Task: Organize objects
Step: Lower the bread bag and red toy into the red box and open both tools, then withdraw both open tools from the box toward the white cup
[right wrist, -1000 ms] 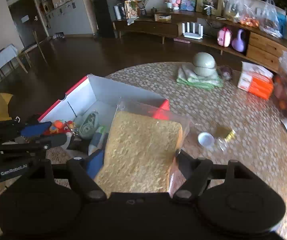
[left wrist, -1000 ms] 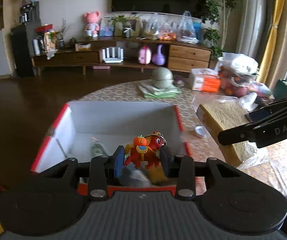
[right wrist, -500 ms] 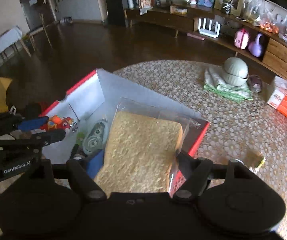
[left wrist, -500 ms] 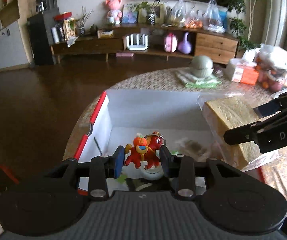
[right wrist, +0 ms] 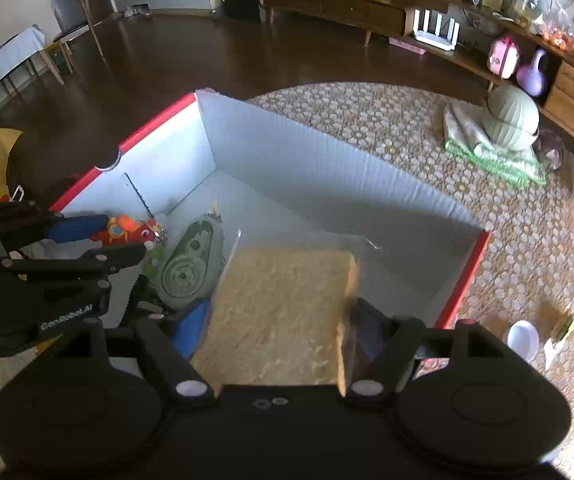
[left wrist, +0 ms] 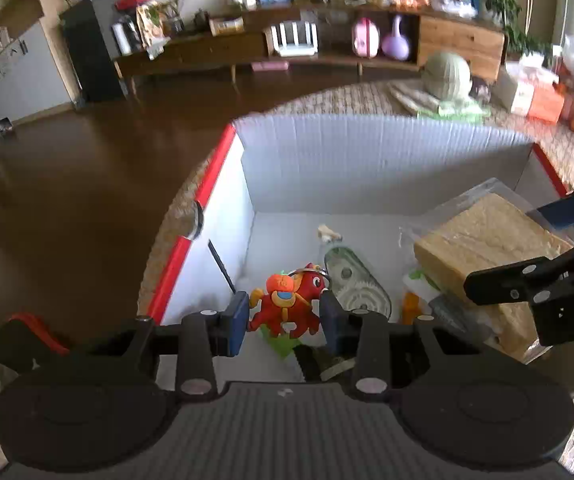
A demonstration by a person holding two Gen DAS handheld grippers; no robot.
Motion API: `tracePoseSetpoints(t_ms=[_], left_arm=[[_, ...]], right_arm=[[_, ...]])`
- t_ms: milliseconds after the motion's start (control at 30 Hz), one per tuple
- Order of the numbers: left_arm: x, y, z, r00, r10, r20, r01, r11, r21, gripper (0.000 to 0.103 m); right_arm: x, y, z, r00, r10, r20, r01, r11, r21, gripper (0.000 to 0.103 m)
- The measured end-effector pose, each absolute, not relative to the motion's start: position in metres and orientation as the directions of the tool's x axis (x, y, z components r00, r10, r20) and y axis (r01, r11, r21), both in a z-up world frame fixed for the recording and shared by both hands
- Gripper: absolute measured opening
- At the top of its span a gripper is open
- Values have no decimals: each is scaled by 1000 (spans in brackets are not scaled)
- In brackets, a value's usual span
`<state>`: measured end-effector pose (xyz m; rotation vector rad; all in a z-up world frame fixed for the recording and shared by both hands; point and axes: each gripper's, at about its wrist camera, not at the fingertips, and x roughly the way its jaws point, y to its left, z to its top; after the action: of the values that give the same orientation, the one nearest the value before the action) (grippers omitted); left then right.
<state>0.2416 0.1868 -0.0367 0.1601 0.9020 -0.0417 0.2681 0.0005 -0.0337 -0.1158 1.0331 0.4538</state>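
Both grippers have dropped lower into the box (left wrist: 367, 160); left gripper (left wrist: 283, 316) pinches the red toy (left wrist: 287, 304), right gripper (right wrist: 283, 332) clamps the bagged bread (right wrist: 287, 312) (over the box's near-right corner).

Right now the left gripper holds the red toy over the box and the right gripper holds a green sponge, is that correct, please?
Not quite: the right gripper holds bagged bread, tan rather than green, as the right wrist view shows. The left gripper does hold the red toy over the box.
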Motion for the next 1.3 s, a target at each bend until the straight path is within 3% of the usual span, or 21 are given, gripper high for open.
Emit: tracePoseSetpoints(t_ms=[333,400,467,533,967,1300], left_arm=[[245,184,-45,564,48,-824,104,986,129,40],[244,184,-45,563,49,-825,90,989,120,45],[241,185,-43,571,35,-820,86,991,102,65],[239,182,-41,582,36,-812,84,991,104,71],[214,173,-8,628,15,-778,53,997,62,71],[176,143,31,683,-72,-727,123,992,17,71]], right_arm=[[265,-1,-34,428,321,-845,-418,899,130,81],[264,-4,-31,435,323,-841,-417,899,131,85],[261,-7,-28,444,329,-833,-416,900,134,86],[258,-12,-24,440,348,-828,-415,896,156,88],[219,-47,16,474,420,-774,-443,873,202,92],[182,-80,33,500,427,-753,-455,870,191,92]])
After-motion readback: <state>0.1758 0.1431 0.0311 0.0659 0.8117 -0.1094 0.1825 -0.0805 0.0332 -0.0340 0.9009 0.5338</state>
